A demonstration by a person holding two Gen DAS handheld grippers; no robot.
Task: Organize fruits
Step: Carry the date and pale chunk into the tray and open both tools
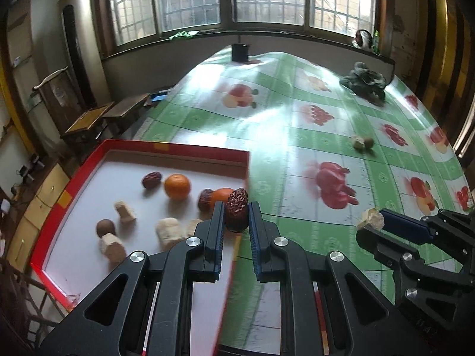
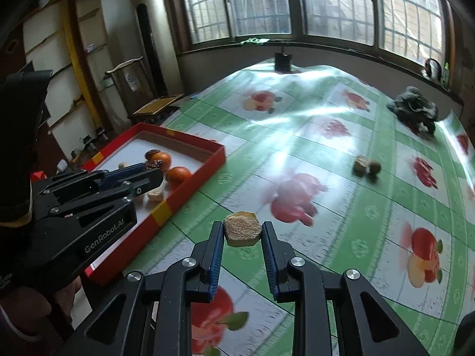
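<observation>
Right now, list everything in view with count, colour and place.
Shallow red cardboard tray: one, white inside, table's left edge.
Oranges: two, in tray.
Wrinkled red dates: two in tray, a third in the left gripper.
Beige chunks: about four, in tray; one in the right gripper.
Brown round fruit: one, in tray.
Green fruit-print tablecloth: covers table.
Left gripper: black, over tray edge.
Right gripper: black, over tablecloth.

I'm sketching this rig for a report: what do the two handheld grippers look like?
Both match. The left gripper and right gripper have matte black angular bodies with triangular cut-outs and round silver bolt heads. Each has two flat fingers faced with ribbed blue pads. White "GenRobot.AI" lettering marks the left gripper's side in the right wrist view. No cables show.
</observation>
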